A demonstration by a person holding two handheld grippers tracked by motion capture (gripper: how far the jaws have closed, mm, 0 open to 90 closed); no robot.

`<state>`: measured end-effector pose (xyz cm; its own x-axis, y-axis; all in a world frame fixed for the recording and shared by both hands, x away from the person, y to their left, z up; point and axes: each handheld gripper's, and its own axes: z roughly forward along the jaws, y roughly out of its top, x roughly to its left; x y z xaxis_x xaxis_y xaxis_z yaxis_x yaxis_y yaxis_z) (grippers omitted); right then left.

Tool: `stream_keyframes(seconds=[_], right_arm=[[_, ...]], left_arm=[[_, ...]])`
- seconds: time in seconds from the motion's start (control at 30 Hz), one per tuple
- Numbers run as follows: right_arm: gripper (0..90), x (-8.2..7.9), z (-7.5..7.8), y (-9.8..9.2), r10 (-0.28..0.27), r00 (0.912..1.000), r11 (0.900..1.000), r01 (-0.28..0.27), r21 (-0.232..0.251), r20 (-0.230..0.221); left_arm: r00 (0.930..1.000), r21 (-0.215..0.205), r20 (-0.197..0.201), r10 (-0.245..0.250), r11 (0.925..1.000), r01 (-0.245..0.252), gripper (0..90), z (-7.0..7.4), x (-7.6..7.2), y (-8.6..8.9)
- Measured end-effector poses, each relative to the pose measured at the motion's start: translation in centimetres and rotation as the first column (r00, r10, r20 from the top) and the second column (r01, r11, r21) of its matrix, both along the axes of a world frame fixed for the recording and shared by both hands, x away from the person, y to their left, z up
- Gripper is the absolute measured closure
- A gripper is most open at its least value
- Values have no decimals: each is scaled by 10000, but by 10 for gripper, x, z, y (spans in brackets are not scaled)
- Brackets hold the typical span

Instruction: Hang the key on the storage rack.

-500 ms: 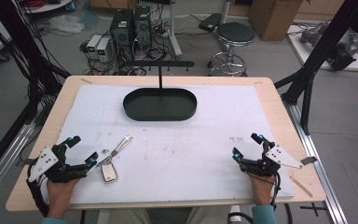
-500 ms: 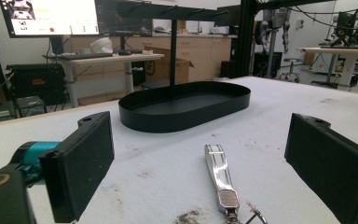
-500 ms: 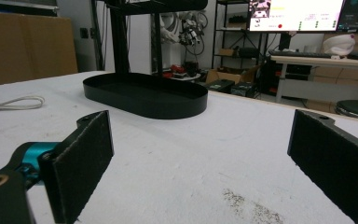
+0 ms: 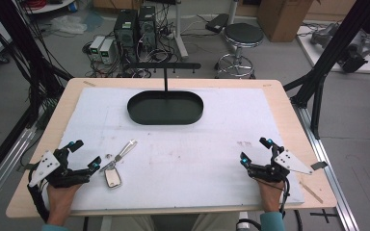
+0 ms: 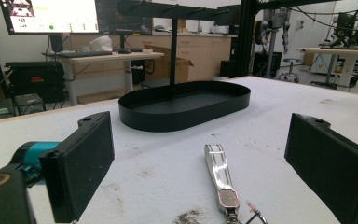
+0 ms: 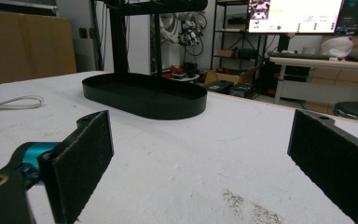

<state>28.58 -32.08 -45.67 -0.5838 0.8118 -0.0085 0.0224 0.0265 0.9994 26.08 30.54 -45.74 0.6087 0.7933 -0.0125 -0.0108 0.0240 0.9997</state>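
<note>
the left hand-held gripper (image 4: 85,152) is seen with its jaws spread wide and nothing gripped, and the right hand-held gripper (image 4: 256,150) is likewise wide open and empty near the right edge of the bench (image 4: 279,103). the key set (image 4: 117,162) lies flat on the white mat just beside the left hand-held gripper, well short of the black oval tray (image 4: 165,107); its long axis runs diagonally, with the fob (image 4: 112,177) toward the near edge and the metal strap (image 5: 220,173) pointing toward the tray. a closure across the thin, low-lying strap is judged likely to slip off or push the set along the mat, and the loose fob could swing or drop on lifting
</note>
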Motion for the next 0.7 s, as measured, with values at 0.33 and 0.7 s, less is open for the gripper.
stream_keyframes(seconds=[0.33,0.7], right_arm=[[63,0,0,0,35,10000,10000,-35,-39,-6],[63,0,0,0,43,10000,10000,-43,-41,50]], left_arm=[[9947,-280,-915,-470,9986,446,94,19,3,2],[9678,3037,-2516,-50,9491,838,99,77,20,-19]])
